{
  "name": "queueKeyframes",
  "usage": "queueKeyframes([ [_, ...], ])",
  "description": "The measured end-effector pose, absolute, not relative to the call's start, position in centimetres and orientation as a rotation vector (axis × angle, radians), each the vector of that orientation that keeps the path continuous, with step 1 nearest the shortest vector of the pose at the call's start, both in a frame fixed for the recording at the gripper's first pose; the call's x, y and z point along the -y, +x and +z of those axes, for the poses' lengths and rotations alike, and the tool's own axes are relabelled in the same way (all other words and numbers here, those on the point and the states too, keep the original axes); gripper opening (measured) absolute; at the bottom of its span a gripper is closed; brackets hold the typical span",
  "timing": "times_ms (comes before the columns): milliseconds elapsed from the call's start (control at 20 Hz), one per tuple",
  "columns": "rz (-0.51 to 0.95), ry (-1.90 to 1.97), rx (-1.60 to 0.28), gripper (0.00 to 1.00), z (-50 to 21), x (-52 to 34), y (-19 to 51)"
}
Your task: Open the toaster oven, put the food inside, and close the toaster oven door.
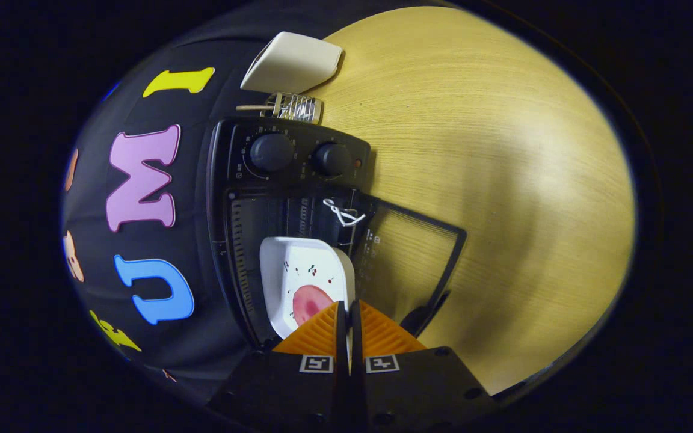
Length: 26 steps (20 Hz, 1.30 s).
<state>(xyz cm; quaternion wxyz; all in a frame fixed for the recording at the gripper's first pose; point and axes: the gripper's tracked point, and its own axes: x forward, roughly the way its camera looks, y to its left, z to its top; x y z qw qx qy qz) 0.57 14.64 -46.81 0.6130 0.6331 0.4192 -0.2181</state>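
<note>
The gripper (pixel 347 313), fingers clamped on the rim of the white plate (pixel 304 273) carrying the pink food (pixel 309 302), holds it partway inside the open toaster oven (pixel 238 210) just ahead; insertion is under way, so next likely comes release, then the door (pixel 418 252).

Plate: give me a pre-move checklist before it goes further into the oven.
1. Oven door open: ok, folded down flat.
2. Plate held: ok, gripper jaws closed on its rim.
3. Food on plate: ok, near the jaws.
4. Plate inside the cavity: partly, far edge in.
5. Path past the white tie on the door: cannot tell.
6. Plate level: cannot tell.
</note>
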Motion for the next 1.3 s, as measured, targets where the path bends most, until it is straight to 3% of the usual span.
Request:
queueKeyframes([
  [400, -0.742, 1.567, -0.829, 0.05, -49.7, -17.1, 5.1],
  [700, -0.766, 1.554, -0.821, 0.05, -50.3, -17.3, 5.9],
  [950, -0.726, 1.592, -0.82, 0.13, -50.0, -18.1, 6.1],
  [1000, -0.702, 1.608, -0.82, 0.19, -49.5, -18.4, 6.2],
  [1050, -0.664, 1.611, -0.825, 0.34, -48.9, -18.6, 6.4],
  [1100, -0.62, 1.606, -0.822, 0.42, -48.2, -18.6, 6.4],
  [1150, -0.593, 1.591, -0.826, 0.69, -47.6, -18.5, 6.1],
  [1250, -0.554, 1.585, -0.826, 0.99, -46.6, -17.8, 5.7],
  [1300, -0.534, 1.563, -0.845, 0.99, -46.5, -17.5, 5.3],
])
